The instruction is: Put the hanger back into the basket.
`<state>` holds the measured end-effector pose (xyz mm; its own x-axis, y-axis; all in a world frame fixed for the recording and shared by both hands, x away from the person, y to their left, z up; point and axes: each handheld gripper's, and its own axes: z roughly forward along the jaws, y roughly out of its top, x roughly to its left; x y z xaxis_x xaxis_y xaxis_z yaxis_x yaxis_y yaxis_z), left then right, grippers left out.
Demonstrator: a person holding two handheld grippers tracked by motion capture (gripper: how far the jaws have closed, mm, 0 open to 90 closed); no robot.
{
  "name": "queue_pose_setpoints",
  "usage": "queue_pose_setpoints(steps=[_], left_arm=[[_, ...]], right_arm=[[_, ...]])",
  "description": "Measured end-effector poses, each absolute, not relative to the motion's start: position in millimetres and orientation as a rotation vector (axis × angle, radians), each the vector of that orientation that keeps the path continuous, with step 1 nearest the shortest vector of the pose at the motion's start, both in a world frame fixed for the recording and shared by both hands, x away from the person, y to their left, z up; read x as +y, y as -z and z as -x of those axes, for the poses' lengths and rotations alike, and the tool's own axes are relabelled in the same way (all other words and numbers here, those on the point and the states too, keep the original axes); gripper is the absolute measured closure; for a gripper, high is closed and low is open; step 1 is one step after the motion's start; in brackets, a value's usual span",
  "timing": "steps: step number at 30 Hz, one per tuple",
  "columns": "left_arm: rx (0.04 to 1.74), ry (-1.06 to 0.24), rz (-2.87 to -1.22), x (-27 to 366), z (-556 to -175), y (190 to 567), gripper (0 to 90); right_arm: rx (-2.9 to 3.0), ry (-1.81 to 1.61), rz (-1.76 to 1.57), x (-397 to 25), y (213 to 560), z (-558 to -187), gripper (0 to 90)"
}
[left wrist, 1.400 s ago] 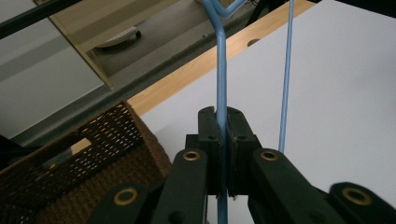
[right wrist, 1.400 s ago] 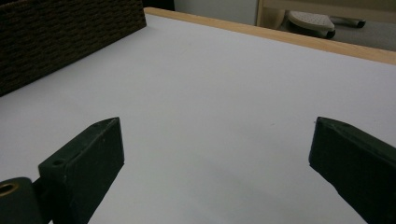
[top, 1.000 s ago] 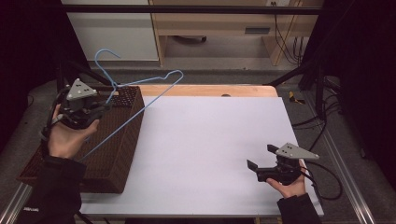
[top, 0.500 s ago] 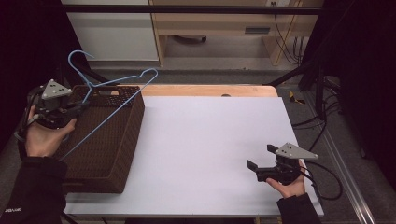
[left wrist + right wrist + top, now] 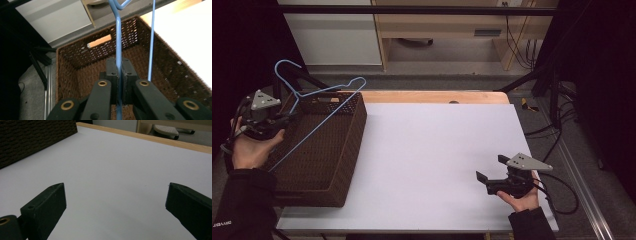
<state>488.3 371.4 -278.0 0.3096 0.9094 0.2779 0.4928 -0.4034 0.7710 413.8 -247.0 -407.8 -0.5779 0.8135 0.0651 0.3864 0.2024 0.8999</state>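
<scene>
Clamping blue wire hanger above wicker basket — left gripper jaws together; right gripper jaws wide apart — empty over table.

A brown woven wicker basket sat on the left end of the flat white table top. A thin blue wire clothes hanger hung over the basket, tilted, with its hook up at the far left. The left gripper was at the left side of the basket, and its jaws were pinched on the hanger's wire. Below those jaws was the inside of the basket. The right gripper was far away, near the front right corner of the table. Its jaws stood wide apart over the bare table. The basket wall was off to its left, well apart from it.
</scene>
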Motion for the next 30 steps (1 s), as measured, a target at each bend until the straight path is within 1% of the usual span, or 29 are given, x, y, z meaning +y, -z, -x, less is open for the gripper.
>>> queue_pose_setpoints(steps=[8, 19, 30], left_arm=[[1.286, -0.951, -2.019, 389, -490, 293, 86.8], [1.321, -0.941, -2.069, 394, -492, 324, 86.8], [1.349, -0.848, -2.112, 388, -498, 358, 86.8]], right_arm=[[2.058, -1.342, -1.115, -247, 408, -414, 3.5], [2.059, -1.339, -1.117, -247, 408, -414, 3.3], [2.058, -1.340, -1.119, -247, 408, -414, 3.2]])
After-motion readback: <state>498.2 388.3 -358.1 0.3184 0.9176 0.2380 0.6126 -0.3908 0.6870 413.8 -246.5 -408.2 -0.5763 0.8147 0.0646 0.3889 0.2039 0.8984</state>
